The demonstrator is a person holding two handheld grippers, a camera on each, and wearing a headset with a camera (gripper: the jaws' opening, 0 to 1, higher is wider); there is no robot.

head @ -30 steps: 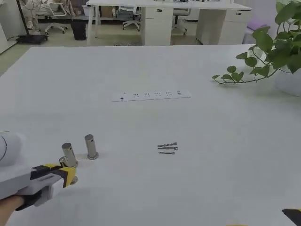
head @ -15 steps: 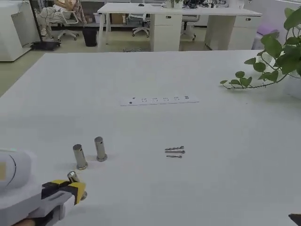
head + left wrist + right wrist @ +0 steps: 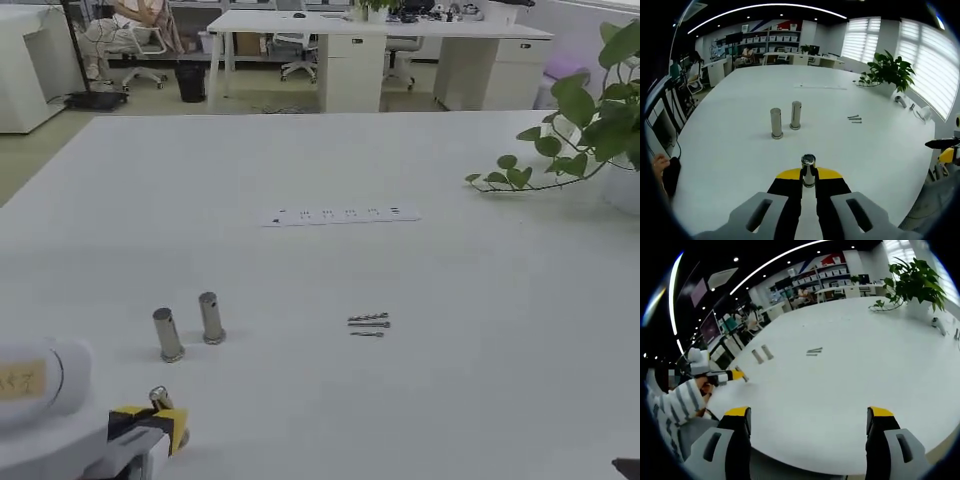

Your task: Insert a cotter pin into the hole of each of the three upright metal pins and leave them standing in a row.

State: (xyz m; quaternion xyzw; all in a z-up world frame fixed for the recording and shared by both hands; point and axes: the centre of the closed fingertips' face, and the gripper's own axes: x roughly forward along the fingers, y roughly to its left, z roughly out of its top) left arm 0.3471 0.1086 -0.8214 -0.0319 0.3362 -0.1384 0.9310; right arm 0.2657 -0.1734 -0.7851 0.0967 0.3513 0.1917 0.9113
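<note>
One metal pin (image 3: 808,161) tight in the left tongs (image 3: 808,179) — right tongs (image 3: 809,413) wide apart, empty.

L gripper (image 3: 152,424) cut off at btm; metal pin (image 3: 159,399) part-hidden by jaws; cotter pins (image 3: 367,325) too small for detail

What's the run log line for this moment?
left tool: shut on metal pin | right tool: open, empty | two other pins: upright on table | cotter pins: loose on table
</note>
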